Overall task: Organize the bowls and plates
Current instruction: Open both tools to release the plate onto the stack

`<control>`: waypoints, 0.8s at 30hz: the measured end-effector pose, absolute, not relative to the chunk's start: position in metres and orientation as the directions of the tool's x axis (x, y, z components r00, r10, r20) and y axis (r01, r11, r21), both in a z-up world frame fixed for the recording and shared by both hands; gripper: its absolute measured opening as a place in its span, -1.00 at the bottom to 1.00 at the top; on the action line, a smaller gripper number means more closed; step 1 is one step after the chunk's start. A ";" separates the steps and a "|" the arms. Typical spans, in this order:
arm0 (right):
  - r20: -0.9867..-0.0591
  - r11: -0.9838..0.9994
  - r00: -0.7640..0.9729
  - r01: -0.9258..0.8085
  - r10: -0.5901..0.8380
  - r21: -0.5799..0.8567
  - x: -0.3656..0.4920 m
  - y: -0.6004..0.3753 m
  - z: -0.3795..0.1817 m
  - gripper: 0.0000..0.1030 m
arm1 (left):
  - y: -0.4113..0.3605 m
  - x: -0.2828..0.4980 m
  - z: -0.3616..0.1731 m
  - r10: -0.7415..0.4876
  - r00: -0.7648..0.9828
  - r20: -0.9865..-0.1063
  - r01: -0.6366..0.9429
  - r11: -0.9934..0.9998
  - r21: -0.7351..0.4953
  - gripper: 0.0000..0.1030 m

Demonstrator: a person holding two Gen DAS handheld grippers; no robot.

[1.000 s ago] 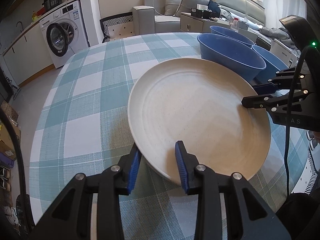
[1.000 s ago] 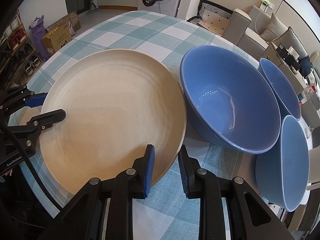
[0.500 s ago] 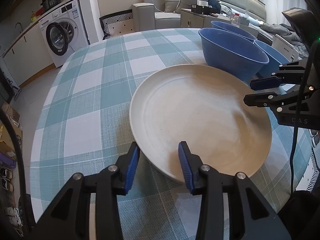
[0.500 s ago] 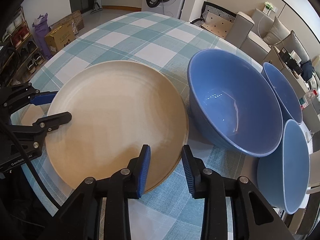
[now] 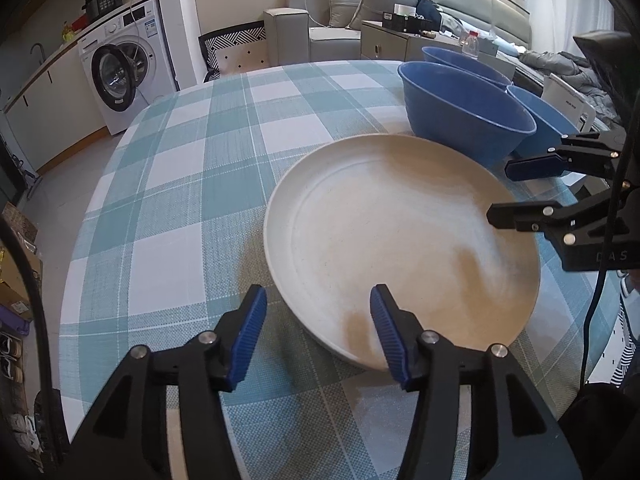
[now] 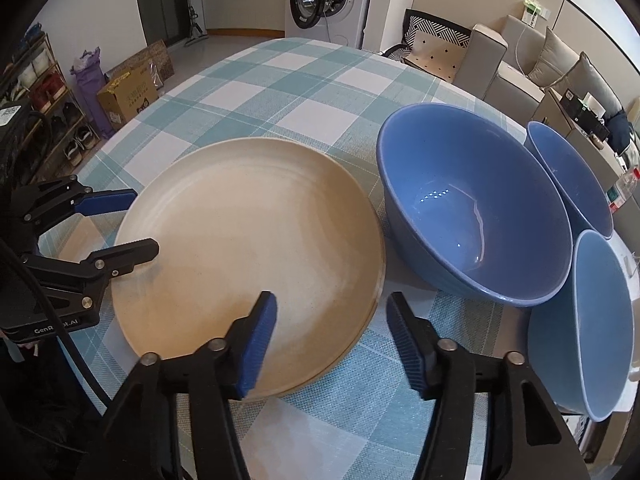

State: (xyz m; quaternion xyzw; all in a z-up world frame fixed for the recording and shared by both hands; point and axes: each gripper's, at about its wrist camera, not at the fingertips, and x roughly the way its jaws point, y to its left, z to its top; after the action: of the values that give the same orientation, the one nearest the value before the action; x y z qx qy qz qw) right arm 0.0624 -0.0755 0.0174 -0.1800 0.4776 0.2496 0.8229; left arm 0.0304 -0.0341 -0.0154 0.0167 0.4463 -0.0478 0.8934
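Observation:
A large cream plate (image 5: 400, 240) lies flat on the checked tablecloth; it also shows in the right wrist view (image 6: 248, 248). My left gripper (image 5: 316, 320) is open, its jaws straddling the plate's near-left rim without gripping. My right gripper (image 6: 332, 328) is open, its jaws straddling the plate's opposite rim. Three blue bowls stand beside the plate: a big one (image 6: 472, 208) nearest, a second (image 6: 568, 176) behind it, a third (image 6: 596, 320) to the right. Each gripper shows in the other's view: the right one (image 5: 516, 190) and the left one (image 6: 124, 224).
The round table (image 5: 160, 200) carries a teal and white checked cloth (image 6: 304, 80). A washing machine (image 5: 120, 76) and a sofa (image 5: 340, 20) stand beyond it. Boxes and a shoe rack (image 6: 48, 112) stand on the floor beside the table.
Both grippers have opened and let go of the plate's rim. The plate has come down and lies flat on the cloth. Both grippers have drawn back a little.

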 end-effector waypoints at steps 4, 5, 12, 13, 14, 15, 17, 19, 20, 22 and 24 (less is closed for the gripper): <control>-0.859 0.821 0.432 -0.570 0.274 -0.025 0.058 -0.080 0.023 0.58 | -0.030 0.030 -0.011 -0.075 0.605 -0.793 0.089 0.996 -0.027 0.30; -0.855 0.823 0.439 -0.567 0.275 -0.026 0.056 -0.081 0.023 0.63 | -0.029 0.029 -0.010 -0.077 0.608 -0.791 0.085 0.996 -0.032 0.35; -0.802 0.850 0.494 -0.526 0.335 0.030 0.042 -0.098 0.035 0.78 | -0.022 0.028 -0.001 -0.120 0.619 -0.776 0.070 0.993 -0.098 0.55; -0.792 0.855 0.504 -0.518 0.345 0.043 0.040 -0.101 0.038 0.84 | -0.021 0.028 0.000 -0.124 0.621 -0.774 0.071 0.992 -0.101 0.58; -0.785 0.856 0.509 -0.514 0.355 0.054 0.039 -0.104 0.040 0.89 | -0.022 0.028 0.001 -0.128 0.623 -0.771 0.074 0.992 -0.106 0.63; -0.777 0.857 0.513 -0.512 0.365 0.064 0.037 -0.107 0.042 0.90 | -0.022 0.028 0.001 -0.134 0.626 -0.768 0.077 0.991 -0.110 0.78; -0.765 0.859 0.524 -0.508 0.373 0.071 0.032 -0.112 0.045 0.92 | -0.023 0.026 0.004 -0.149 0.638 -0.756 0.086 0.989 -0.123 0.94; -0.748 0.863 0.542 -0.499 0.382 0.078 0.028 -0.118 0.049 0.93 | -0.025 0.025 0.007 -0.164 0.646 -0.746 0.098 0.986 -0.132 1.00; -0.744 0.865 0.548 -0.495 0.384 0.082 0.027 -0.121 0.050 0.93 | -0.026 0.025 0.008 -0.169 0.651 -0.740 0.103 0.986 -0.134 1.00; -0.725 0.872 0.564 -0.478 0.394 0.101 0.024 -0.130 0.054 0.94 | -0.029 0.024 0.012 -0.167 0.665 -0.728 0.109 0.986 -0.126 1.00; -0.712 0.880 0.579 -0.461 0.397 0.116 0.023 -0.137 0.057 0.94 | -0.032 0.025 0.015 -0.159 0.680 -0.715 0.111 0.987 -0.114 1.00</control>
State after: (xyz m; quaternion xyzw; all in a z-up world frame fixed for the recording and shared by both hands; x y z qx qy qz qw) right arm 0.0233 -0.1368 0.0570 -0.0410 0.3898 0.2417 0.8877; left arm 0.0245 -0.0325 0.0152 -0.0306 0.3929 -0.0738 0.9161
